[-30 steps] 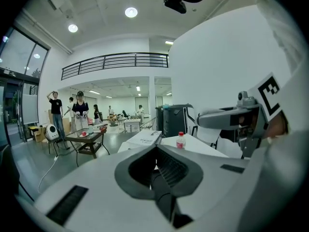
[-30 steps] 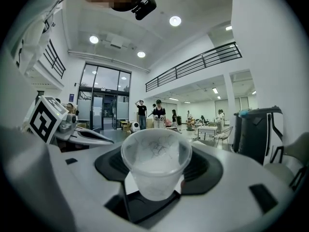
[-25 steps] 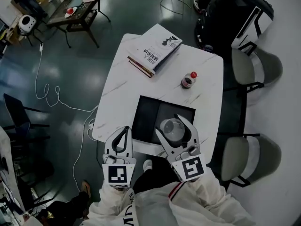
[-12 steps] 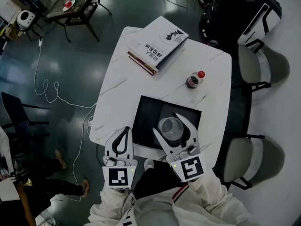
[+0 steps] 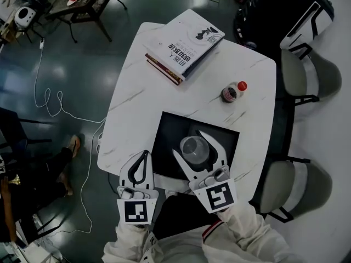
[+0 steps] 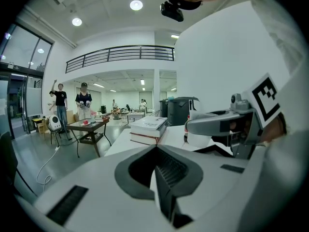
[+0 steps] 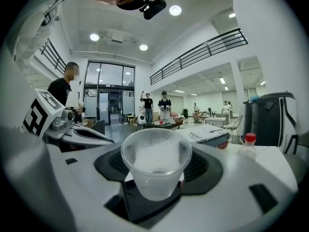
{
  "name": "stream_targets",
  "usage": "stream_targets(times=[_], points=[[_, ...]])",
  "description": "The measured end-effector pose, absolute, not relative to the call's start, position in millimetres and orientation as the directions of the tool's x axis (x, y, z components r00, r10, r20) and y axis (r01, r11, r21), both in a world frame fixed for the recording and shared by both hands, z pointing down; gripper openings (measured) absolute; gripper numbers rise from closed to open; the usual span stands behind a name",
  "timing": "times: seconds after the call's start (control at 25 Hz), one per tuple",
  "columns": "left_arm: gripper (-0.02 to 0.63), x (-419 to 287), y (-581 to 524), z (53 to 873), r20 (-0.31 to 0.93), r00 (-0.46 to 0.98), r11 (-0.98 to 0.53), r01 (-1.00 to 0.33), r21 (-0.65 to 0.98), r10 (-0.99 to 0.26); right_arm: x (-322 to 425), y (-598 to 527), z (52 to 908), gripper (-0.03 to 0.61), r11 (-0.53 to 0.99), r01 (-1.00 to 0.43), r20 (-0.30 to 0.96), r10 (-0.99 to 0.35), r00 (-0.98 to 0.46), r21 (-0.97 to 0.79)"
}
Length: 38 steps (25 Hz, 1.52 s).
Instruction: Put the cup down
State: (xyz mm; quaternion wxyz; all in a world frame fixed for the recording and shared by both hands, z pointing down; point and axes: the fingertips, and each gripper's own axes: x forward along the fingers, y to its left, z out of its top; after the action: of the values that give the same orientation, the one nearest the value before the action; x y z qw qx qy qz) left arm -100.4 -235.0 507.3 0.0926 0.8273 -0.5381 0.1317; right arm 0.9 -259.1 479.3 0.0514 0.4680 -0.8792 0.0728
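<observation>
Clear plastic cup [image 5: 193, 149]: upright, empty, clamped between the wide-set jaws of the right gripper [image 5: 190, 144], over a dark mat [image 5: 169, 137] at the near edge of the white counter [image 5: 137, 103]. Left gripper [image 5: 145, 155]: jaws closed together, holding nothing, beside the mat. Farther back: small red-capped bottle [image 5: 232, 91], stacked books [image 5: 184, 45].

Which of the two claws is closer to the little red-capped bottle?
Right. The right gripper, holding the cup, is between the person and the bottle; the left gripper sits farther left, at the table's near edge.
</observation>
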Motion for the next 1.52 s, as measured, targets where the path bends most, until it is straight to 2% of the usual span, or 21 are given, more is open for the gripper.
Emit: stream_targets(times=[1.0, 1.24, 1.4, 1.52], points=[[0.011, -109.5, -261.0, 561.7, 0.383, 0.351, -0.361, -0.931, 0.05, -0.854, -30.4, -293.9, 546.3, 0.288, 0.596, -0.798, 0.18, -0.778, -0.602, -0.089], [0.011, -108.1, -264.1, 569.5, 0.384, 0.346, -0.356, -0.933, 0.048, -0.856, -37.2, -296.5, 562.4, 0.288, 0.617, -0.782, 0.208, -0.757, -0.619, -0.081], [0.011, -107.3, -263.6, 574.1, 0.394, 0.337, -0.345, -0.937, 0.054, -0.855, -39.5, -291.3, 580.8, 0.288, 0.682, -0.731, 0.315, -0.693, -0.649, -0.005], [0.011, -106.9, -264.6, 576.2, 0.396, 0.334, -0.342, -0.938, 0.053, -0.855, -41.1, -292.4, 585.7, 0.288, 0.69, -0.724, 0.33, -0.684, -0.651, 0.002]])
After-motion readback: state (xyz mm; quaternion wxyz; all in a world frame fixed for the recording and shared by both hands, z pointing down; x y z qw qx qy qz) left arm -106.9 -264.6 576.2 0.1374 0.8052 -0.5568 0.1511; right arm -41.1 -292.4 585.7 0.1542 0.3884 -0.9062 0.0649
